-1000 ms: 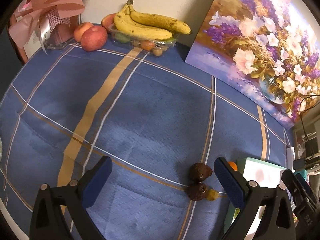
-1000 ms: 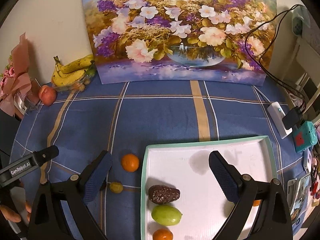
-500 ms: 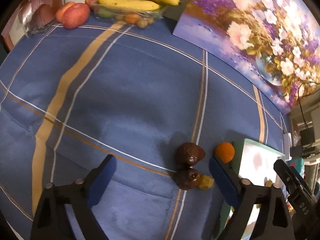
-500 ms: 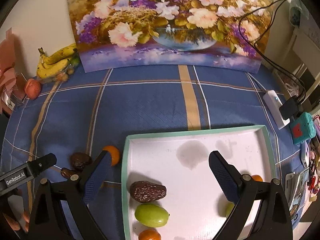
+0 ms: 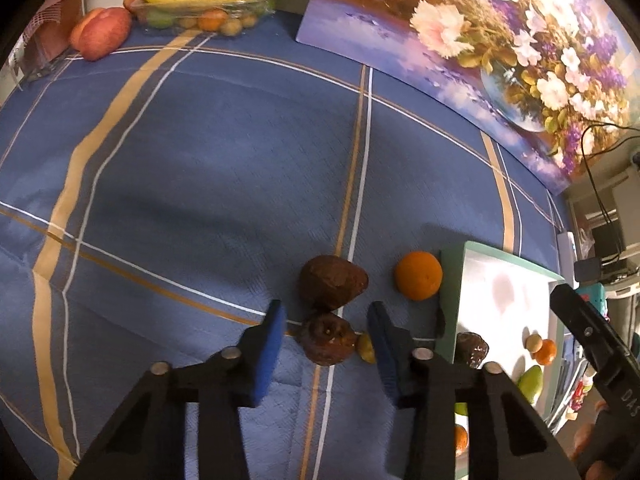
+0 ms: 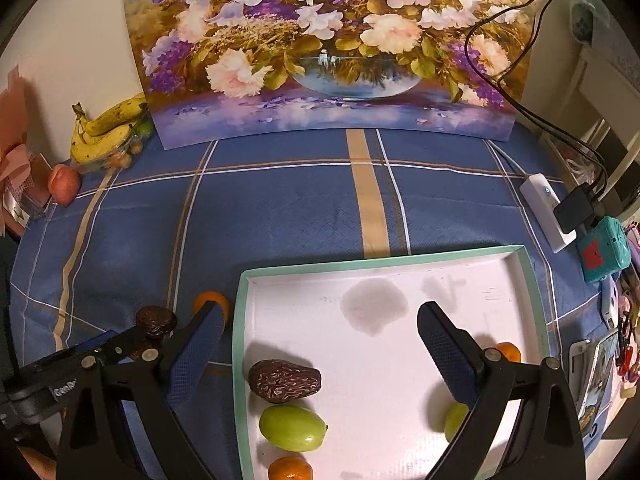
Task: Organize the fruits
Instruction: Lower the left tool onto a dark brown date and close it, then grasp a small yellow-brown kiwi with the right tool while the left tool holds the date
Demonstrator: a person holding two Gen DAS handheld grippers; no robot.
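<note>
Left wrist view has my left gripper [image 5: 326, 334] pointing steeply down over two dark brown fruits on the blue cloth [image 5: 208, 168]. Its jaws have just been closing, and the near fruit [image 5: 329, 340] sits between them, but I see a sliver of cloth on either side of it, so the pads are not pressing yet. The far fruit [image 5: 333, 283] touches it from behind, a small yellow fruit [image 5: 365, 348] lies just beside it against the right-hand finger, and an orange [image 5: 418, 275] rests next to the tray [image 5: 450, 280].

From the right wrist view, my right gripper [image 6: 318, 350] hangs over the tray with its jaws wide apart and nothing between them. A date [image 6: 285, 381], a green fruit [image 6: 292, 428] and another orange already lie inside.

I judge the brown fruit to be light, wrinkled and somewhat soft, with a pitted end facing up. The skin looks rough enough not to slip, but a hard squeeze could dent it. I would take it across its middle, on the two rounded flanks, and close gently. The risk is the yellow fruit getting pinched under the right-hand pad, or the far fruit being nudged away. After that, the lift to the tray is short.
</note>
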